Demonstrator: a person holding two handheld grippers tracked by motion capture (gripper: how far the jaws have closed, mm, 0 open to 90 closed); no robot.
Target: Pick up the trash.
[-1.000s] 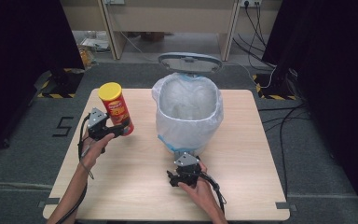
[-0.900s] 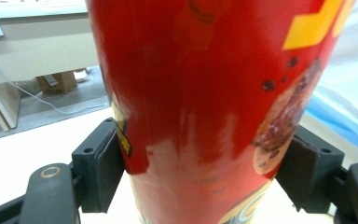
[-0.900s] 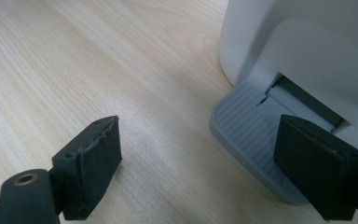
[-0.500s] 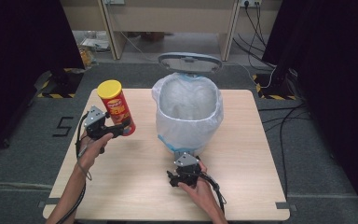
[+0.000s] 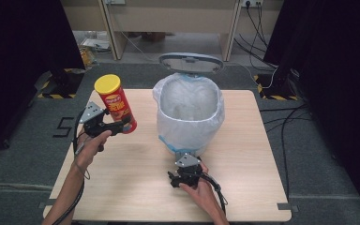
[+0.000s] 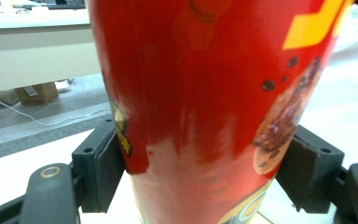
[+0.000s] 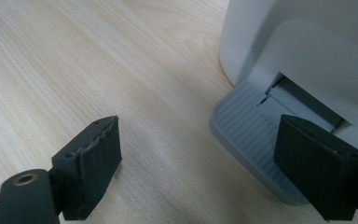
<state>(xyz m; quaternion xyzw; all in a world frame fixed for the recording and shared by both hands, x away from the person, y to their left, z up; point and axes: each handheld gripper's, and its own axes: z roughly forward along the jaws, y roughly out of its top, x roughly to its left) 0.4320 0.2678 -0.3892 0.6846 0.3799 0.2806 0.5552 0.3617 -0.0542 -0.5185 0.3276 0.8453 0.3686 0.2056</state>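
light wood counter (image 5: 136, 187), grey floor (image 5: 23, 140) w/ painted "5" (image 5: 63, 125), beige desk (image 5: 168, 18) at back, cables (image 5: 262, 28) by wall, yellow-black hazard tape (image 5: 56, 95), dark curtains (image 5: 23, 42) both sides

Red can (image 5: 116, 104) with yellow lid, white-lined bin (image 5: 189, 117), ridged grey pedal (image 7: 249, 135), pale wood-grain table (image 5: 136, 178).

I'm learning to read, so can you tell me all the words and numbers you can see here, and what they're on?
"5": a pale number marked on the grey floor left of the table.
Label on the red can held in the left gripper: there is print, too small and blurred to read in the high view; the left gripper view shows pictures and yellow shapes, no whole word.
Bin, its pedal: no writing.
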